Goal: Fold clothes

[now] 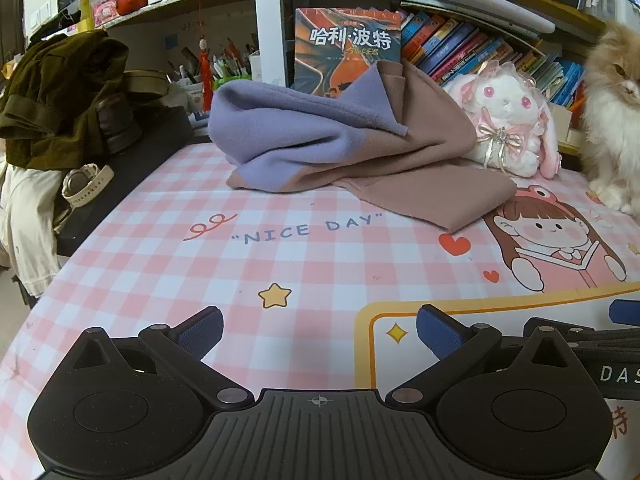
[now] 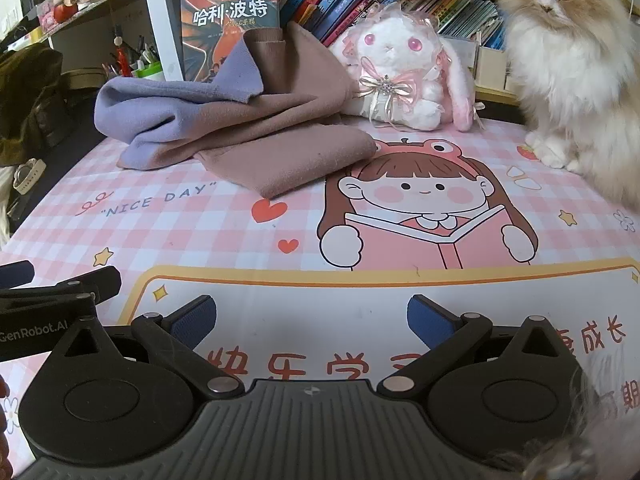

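A crumpled garment, lilac on one side and dusty brown on the other (image 1: 344, 152), lies bunched at the far side of the pink checked desk mat (image 1: 200, 264), leaning on a book. It also shows in the right wrist view (image 2: 240, 128). My left gripper (image 1: 319, 334) is open and empty, low over the mat's near edge, well short of the garment. My right gripper (image 2: 311, 322) is open and empty beside it, to the right. The left gripper's tip shows in the right wrist view (image 2: 60, 284).
A fluffy cat (image 2: 568, 72) sits on the mat at the far right. A white plush rabbit (image 2: 400, 68) stands right of the garment. A book (image 1: 346, 44) and bookshelf stand behind. Dark clothes (image 1: 60, 96) and a watch (image 1: 86, 184) lie at left.
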Demonstrator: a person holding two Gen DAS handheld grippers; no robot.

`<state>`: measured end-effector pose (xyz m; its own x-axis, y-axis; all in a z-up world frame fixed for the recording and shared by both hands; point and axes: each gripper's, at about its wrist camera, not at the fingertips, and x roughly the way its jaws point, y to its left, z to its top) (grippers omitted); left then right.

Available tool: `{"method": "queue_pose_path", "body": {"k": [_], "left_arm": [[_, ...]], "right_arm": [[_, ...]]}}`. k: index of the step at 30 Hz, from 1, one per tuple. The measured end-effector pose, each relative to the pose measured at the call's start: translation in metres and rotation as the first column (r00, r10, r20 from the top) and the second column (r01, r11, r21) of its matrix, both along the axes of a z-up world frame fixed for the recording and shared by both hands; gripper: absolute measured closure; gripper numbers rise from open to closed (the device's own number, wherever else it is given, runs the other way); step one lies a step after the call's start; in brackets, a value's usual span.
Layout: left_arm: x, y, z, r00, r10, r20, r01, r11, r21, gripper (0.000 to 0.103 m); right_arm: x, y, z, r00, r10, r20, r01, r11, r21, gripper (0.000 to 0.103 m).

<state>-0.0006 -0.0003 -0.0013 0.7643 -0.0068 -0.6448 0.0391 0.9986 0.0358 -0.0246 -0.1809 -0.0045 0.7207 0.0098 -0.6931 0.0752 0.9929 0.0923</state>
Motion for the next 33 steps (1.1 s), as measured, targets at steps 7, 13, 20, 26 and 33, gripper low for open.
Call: {"method": "queue_pose_path", "body": {"k": [7, 13, 20, 26, 33], "left_arm": [[0.0002, -0.0009, -0.0003, 1.0, -0.001, -0.003, 0.001, 1.0, -0.001, 0.0], [0.0005, -0.0018, -0.0007, 1.0, -0.003, -0.008, 0.003, 1.0, 0.001, 0.0], [-0.0007, -0.0036, -0.0017, 1.0, -0.012, -0.005, 0.012, 1.0, 0.01, 0.0], [-0.0003, -0.0044, -0.0029, 1.0, -0.016, -0.01, 0.017, 1.0, 0.016, 0.0], [0.0014, -0.0025, -0.0024, 0.999, -0.05, -0.011, 0.05, 0.999, 0.0, 0.0]], "right_arm": [[0.0003, 0.0002, -0.0006, 1.0, 0.0, -0.007, 0.0, 1.0, 0.002, 0.0], [0.0001, 0.0008, -0.0003, 1.0, -0.009, -0.005, 0.009, 1.0, -0.011, 0.0], [-0.0004, -0.0001, 0.0002, 1.0, -0.013, -0.003, 0.013, 1.0, -0.021, 0.0], [-0.0007, -0.0005, -0.0009, 1.0, -0.013, -0.004, 0.012, 1.0, -0.028, 0.0], [0.0016, -0.0015, -0.0011, 1.0, -0.007, 0.002, 0.008, 1.0, -0.027, 0.0]]}}
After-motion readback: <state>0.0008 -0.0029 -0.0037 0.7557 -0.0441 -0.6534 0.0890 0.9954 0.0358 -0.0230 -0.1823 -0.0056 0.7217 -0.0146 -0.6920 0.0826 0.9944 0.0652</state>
